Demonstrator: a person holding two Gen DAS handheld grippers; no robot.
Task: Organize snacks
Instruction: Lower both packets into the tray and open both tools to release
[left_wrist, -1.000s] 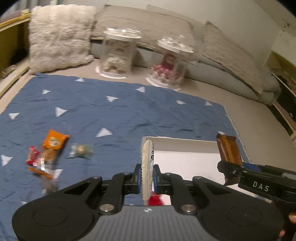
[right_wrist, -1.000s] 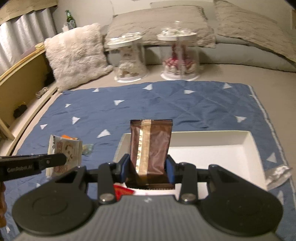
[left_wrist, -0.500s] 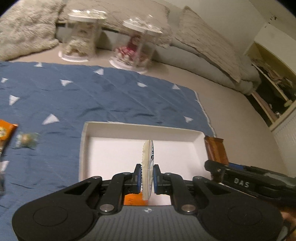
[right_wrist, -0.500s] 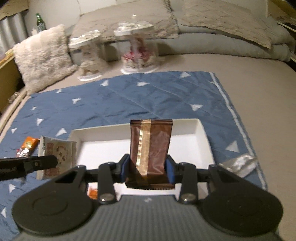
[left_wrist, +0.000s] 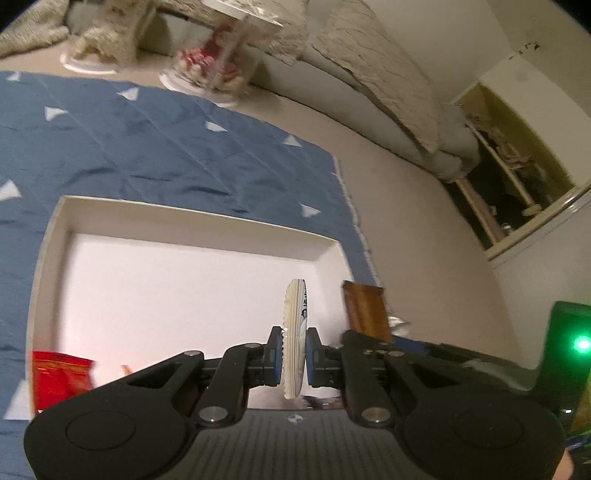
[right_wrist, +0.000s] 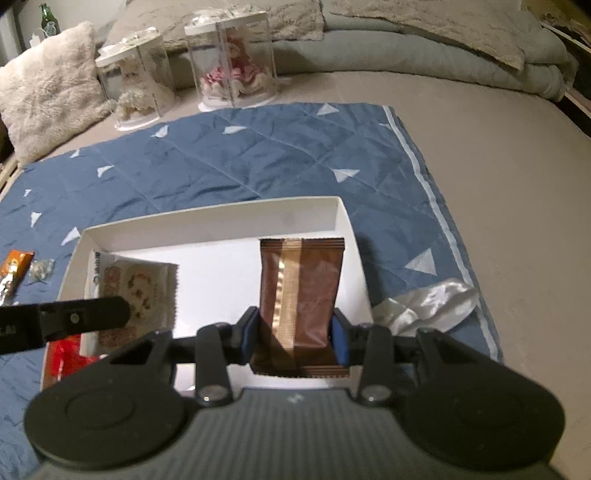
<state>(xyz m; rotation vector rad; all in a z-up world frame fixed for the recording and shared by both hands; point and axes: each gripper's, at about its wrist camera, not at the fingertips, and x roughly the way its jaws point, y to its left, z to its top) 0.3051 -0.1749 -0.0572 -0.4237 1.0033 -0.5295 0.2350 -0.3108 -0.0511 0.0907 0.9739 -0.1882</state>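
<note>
My left gripper is shut on a flat white snack packet, seen edge-on, above the right part of the white tray. In the right wrist view that same white packet shows its printed face over the tray's left half, with the left gripper's finger across it. My right gripper is shut on a brown snack packet with a gold stripe, held upright over the right end of the white tray. A red packet lies in the tray's near left corner.
The tray sits on a blue quilted mat with white triangles. An orange packet and a small clear candy lie left of the tray. A silver wrapper lies to its right. Two clear jars stand at the back.
Both grippers have moved right and down over the tray, each keeping its packet. The loose snacks on the mat have slid out of the left wrist view.
</note>
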